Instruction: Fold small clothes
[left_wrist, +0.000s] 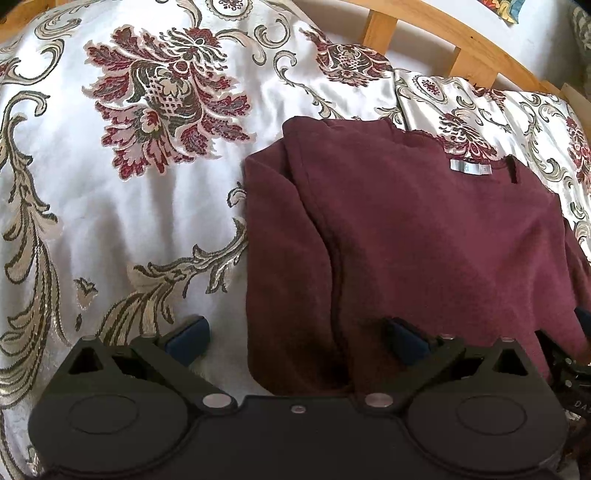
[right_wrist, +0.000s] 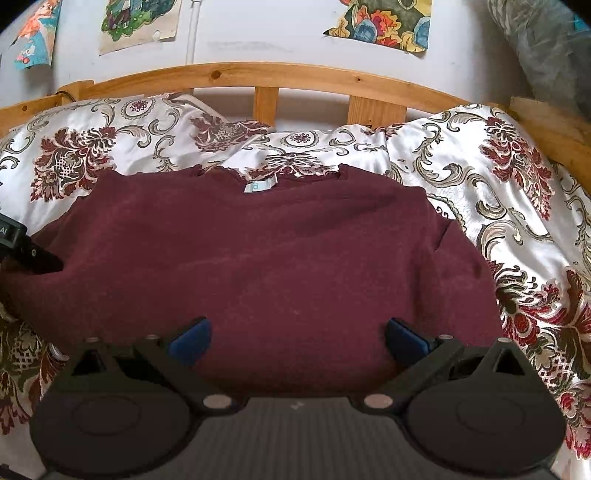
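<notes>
A maroon sweater (left_wrist: 424, 236) lies on the bed, neck label (left_wrist: 470, 168) toward the headboard, its left sleeve folded in over the body. My left gripper (left_wrist: 297, 341) is open at the sweater's near left edge, one finger over the bedspread, one over the fabric. In the right wrist view the sweater (right_wrist: 258, 258) spreads wide with its label (right_wrist: 259, 185) at the far edge. My right gripper (right_wrist: 297, 339) is open over the sweater's near hem, holding nothing. The left gripper's tip (right_wrist: 33, 254) shows at the sweater's left side.
A white satin bedspread (left_wrist: 129, 221) with red and gold floral pattern covers the bed. A wooden slatted headboard (right_wrist: 295, 77) runs along the back, below a white wall with paper pictures (right_wrist: 384, 22). A grey bundle (right_wrist: 546, 55) stands at the far right.
</notes>
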